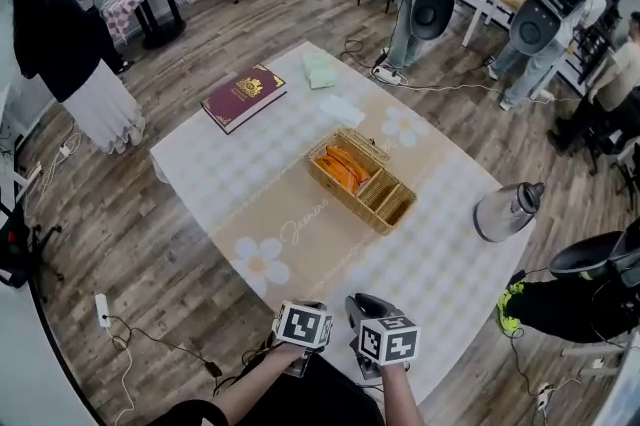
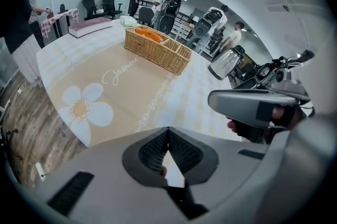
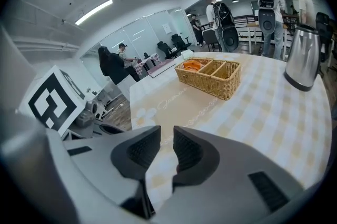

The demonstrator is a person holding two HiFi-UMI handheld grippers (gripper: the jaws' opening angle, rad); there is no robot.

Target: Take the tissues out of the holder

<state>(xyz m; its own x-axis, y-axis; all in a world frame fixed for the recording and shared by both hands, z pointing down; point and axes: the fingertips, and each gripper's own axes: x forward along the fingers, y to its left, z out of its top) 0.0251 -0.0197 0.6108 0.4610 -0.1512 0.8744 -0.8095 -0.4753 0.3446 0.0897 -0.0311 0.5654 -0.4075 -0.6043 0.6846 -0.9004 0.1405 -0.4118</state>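
At the near edge of the surface (image 1: 240, 164), my left fingers (image 2: 151, 150) are pressed together on nothing, and my right fingers (image 3: 138, 150) are slightly parted and empty. Mid-surface, the orange tissues (image 1: 343, 169) lie in the basket's (image 1: 345, 202) big compartment (well apart from both hands).

Table (image 1: 230, 164) w/ basket (image 1: 345, 192), book (image 1: 243, 97), kettle (image 1: 505, 212)
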